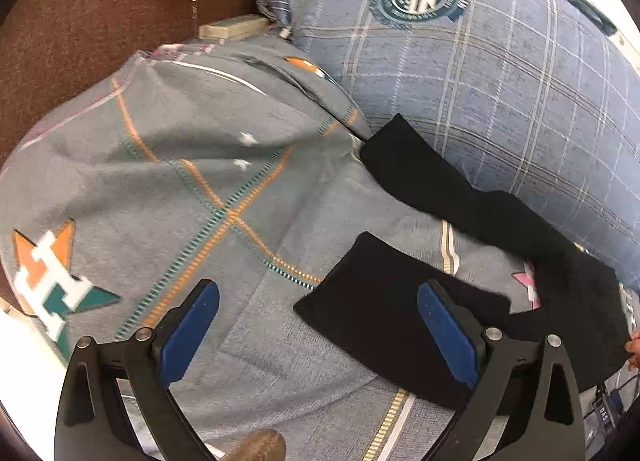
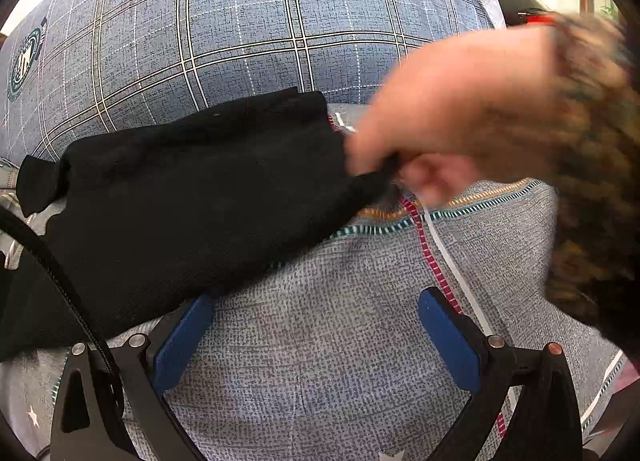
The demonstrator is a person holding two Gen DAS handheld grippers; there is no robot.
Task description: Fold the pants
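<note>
From my left wrist view the black pants (image 1: 472, 261) lie spread on the grey patterned bedspread (image 1: 192, 181), their long axis running from about 11 o'clock to 5 o'clock; two legs point toward 10 and 11 o'clock, the farther one touching the blue plaid pillow (image 1: 500, 81). My left tongs (image 1: 318, 323) hang spread wide with nothing between the pads; the right finger overlaps the nearer leg. In the right wrist view my right tongs (image 2: 316, 335) also gape empty over the bedspread (image 2: 320, 341), pants (image 2: 180, 197) at 10 o'clock. A blurred bare hand (image 2: 448, 117) pinches the pants' edge at 1 o'clock, blocking that side.
</note>
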